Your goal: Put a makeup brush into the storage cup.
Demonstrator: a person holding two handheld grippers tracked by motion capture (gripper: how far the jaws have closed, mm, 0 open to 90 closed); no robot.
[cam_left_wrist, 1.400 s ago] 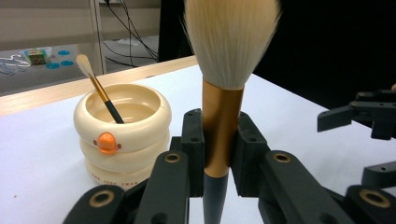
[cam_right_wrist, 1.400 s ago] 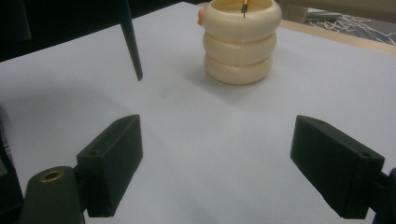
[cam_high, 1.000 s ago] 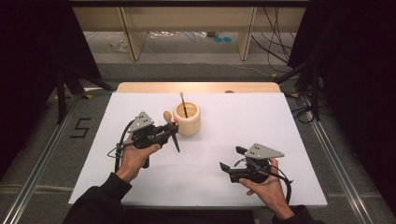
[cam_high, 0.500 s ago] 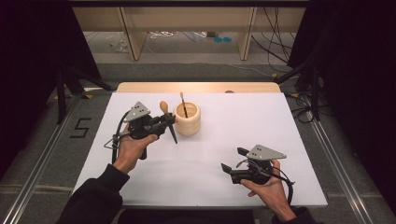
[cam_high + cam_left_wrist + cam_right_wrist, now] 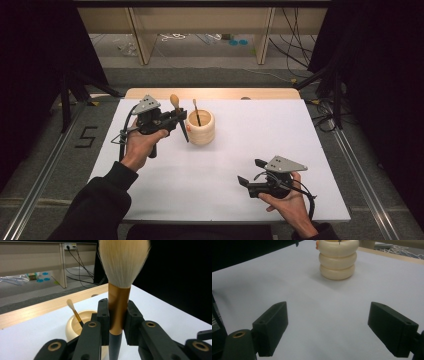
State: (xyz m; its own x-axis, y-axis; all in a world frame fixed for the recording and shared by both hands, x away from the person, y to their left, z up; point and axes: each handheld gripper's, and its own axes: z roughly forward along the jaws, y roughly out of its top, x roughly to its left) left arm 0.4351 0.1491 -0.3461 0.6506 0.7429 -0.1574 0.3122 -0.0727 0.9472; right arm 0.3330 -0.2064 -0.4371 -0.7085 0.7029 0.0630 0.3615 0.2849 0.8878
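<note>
My left tongs (image 5: 117,322) clamp a large white-bristled makeup brush with a gold ferrule (image 5: 119,305), upright beside the cream ribbed holder (image 5: 200,128) near the table's far edge. My right tongs (image 5: 328,331) gape empty by the near edge.

The left gripper (image 5: 176,119), clamped on the big brush (image 5: 179,119), has risen and moved toward the far side, from the near-left of the cream pot (image 5: 201,128) to just left of its rim, bristles up.
</note>
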